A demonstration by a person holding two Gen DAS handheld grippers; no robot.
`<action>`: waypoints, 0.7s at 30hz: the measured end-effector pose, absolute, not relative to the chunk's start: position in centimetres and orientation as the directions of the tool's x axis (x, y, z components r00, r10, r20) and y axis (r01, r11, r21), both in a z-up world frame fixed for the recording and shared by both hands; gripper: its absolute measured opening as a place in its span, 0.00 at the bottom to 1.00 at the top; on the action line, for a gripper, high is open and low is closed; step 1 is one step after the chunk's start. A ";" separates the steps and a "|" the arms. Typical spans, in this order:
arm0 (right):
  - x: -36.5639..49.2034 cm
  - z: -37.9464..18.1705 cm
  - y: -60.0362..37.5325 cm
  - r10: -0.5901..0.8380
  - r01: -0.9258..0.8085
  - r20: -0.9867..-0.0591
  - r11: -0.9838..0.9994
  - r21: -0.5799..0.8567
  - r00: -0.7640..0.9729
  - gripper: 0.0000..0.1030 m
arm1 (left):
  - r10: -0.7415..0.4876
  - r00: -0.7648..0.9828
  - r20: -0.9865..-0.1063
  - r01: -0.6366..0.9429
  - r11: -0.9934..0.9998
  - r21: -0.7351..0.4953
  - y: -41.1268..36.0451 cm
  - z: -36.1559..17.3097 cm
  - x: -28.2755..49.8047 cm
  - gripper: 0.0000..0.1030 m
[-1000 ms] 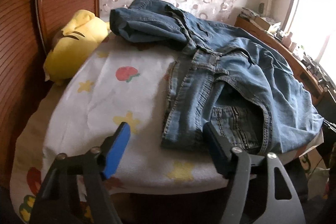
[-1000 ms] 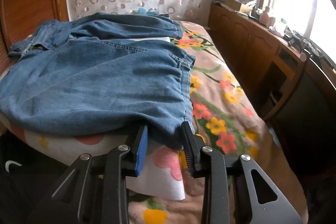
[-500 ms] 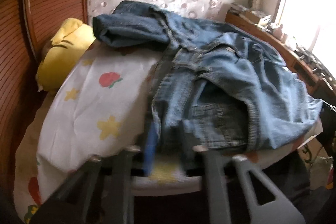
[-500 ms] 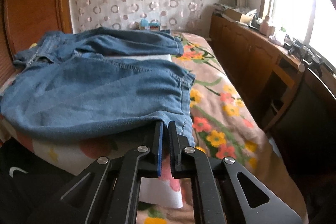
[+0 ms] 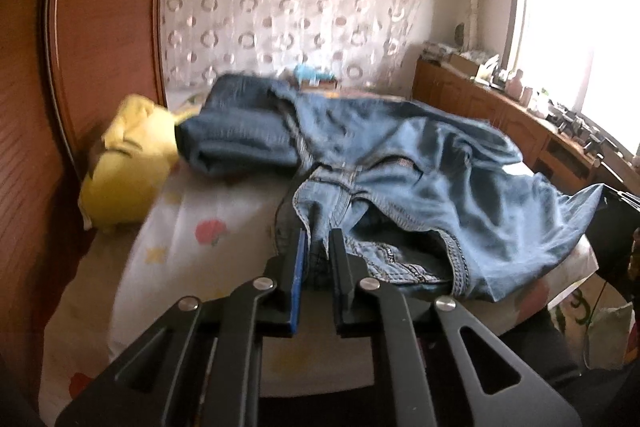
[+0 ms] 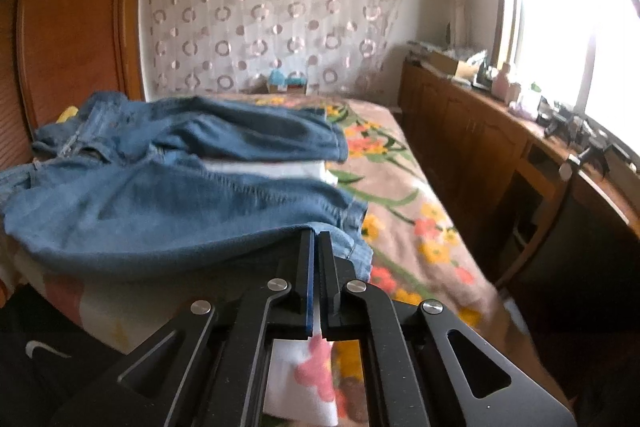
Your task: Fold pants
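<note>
Blue denim pants (image 5: 404,171) lie crumpled across the bed, one leg folded back toward the headboard. My left gripper (image 5: 318,247) is shut on the waistband edge of the pants and holds it a little above the sheet. In the right wrist view the pants (image 6: 168,203) spread to the left, and my right gripper (image 6: 315,243) is shut on the near leg's hem. Both held edges are raised off the bed.
A yellow plush toy (image 5: 124,163) lies by the wooden headboard (image 5: 80,39). A white printed sheet (image 5: 200,247) covers the near bed, over a floral blanket (image 6: 404,227). A wooden sideboard (image 6: 500,155) with clutter runs under the window at the right.
My left gripper went from wide open to shut on the waistband. My right gripper closed on the hem. Both have risen, lifting the pants' near edges.
</note>
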State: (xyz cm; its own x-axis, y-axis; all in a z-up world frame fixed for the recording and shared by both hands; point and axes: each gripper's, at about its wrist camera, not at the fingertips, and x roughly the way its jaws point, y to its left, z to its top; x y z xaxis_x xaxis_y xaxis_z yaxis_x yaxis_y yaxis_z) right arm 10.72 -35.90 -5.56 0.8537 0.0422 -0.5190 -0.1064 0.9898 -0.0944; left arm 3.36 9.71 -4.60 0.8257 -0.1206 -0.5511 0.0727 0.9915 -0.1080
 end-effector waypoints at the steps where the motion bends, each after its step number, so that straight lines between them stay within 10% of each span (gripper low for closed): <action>1: 10.8 -5.2 -35.9 0.038 -0.105 -0.510 0.989 -0.102 0.859 0.00 | -0.120 0.833 -0.539 0.075 0.992 -0.105 9.6 -4.1 3.2 0.07; 21: 14.9 -1.9 -34.9 0.013 -0.101 -0.431 0.978 -0.183 0.902 0.00 | -0.095 0.855 -0.510 0.078 0.995 -0.055 9.0 -2.1 5.4 0.04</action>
